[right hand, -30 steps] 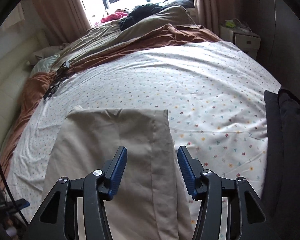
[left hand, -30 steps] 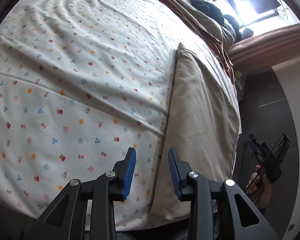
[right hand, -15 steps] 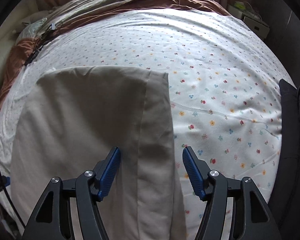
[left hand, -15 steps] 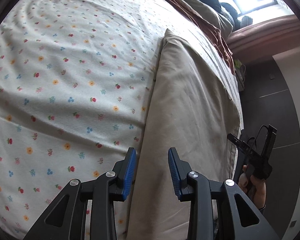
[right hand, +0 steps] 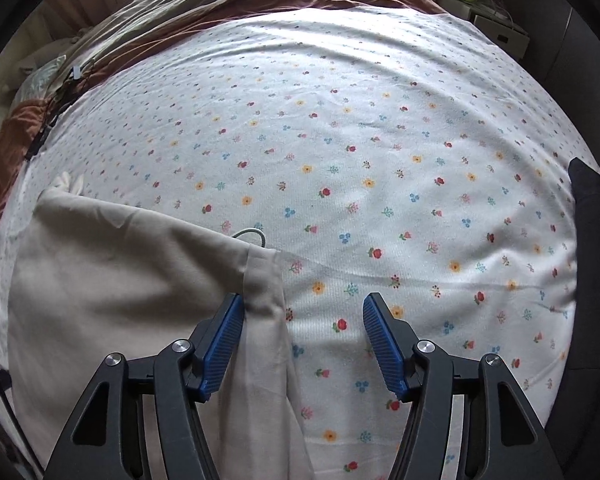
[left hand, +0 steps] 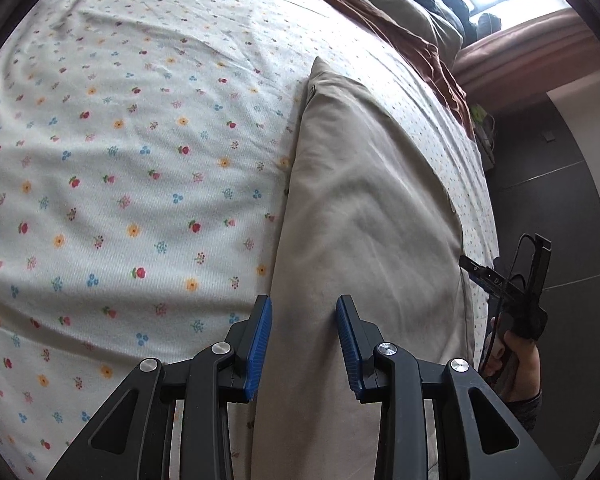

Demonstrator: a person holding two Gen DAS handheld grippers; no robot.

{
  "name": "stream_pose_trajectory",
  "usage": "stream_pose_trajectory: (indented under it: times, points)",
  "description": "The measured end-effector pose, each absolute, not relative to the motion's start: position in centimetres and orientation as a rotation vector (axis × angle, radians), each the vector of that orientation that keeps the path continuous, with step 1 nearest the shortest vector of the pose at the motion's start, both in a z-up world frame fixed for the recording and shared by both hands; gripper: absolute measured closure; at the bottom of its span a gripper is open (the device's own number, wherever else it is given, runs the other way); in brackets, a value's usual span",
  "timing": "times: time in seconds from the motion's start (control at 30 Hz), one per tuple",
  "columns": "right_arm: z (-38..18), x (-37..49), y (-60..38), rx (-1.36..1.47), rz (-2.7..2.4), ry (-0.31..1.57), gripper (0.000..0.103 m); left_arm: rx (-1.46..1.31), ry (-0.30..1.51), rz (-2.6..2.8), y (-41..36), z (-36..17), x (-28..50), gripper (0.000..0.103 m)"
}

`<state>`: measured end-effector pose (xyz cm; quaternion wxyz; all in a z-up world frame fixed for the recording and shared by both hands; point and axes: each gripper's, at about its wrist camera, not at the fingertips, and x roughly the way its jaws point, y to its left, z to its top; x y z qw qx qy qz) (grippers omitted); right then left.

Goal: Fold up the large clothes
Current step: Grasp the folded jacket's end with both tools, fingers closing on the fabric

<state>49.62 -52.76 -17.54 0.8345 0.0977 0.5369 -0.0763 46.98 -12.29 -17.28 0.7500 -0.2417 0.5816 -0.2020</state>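
In the left wrist view, the left claw (left hand: 304, 344) is hovering with its blue pads spread apart above the near edge of the beige garment (left hand: 372, 216), pinching nothing. The garment is lying flat on the flowered bed sheet (left hand: 140, 152). Beyond the garment's far side, a hand (left hand: 514, 354) is holding the other tool; its small print is not readable.

In the right wrist view, the right claw (right hand: 304, 344) is standing spread wide, one pad (right hand: 222, 346) touching the garment's corner fold (right hand: 260, 300), nothing pinched.
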Motion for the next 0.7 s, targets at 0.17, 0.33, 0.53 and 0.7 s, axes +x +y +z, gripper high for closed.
stream_pose_trajectory:
  times: [0.17,0.33,0.53,0.7]
  points:
    - [-18.1,50.0,-54.0,0.295,-0.122,1.182,0.042,-0.524,1.278,-0.442,-13.0,-17.2,47.3,0.068]
    - [-16.2,48.2,-54.6,0.446,0.027,1.143,0.042,-0.502,1.271,-0.44,-13.1,-16.5,47.2,0.068]
    - [-18.0,46.3,-55.5,0.608,0.123,1.187,0.041,-0.496,1.265,-0.436,-13.2,-16.1,47.9,0.068]
    - [-20.3,46.1,-55.8,0.712,0.195,1.227,0.041,-0.473,1.262,-0.418,-13.6,-16.3,48.9,0.068]
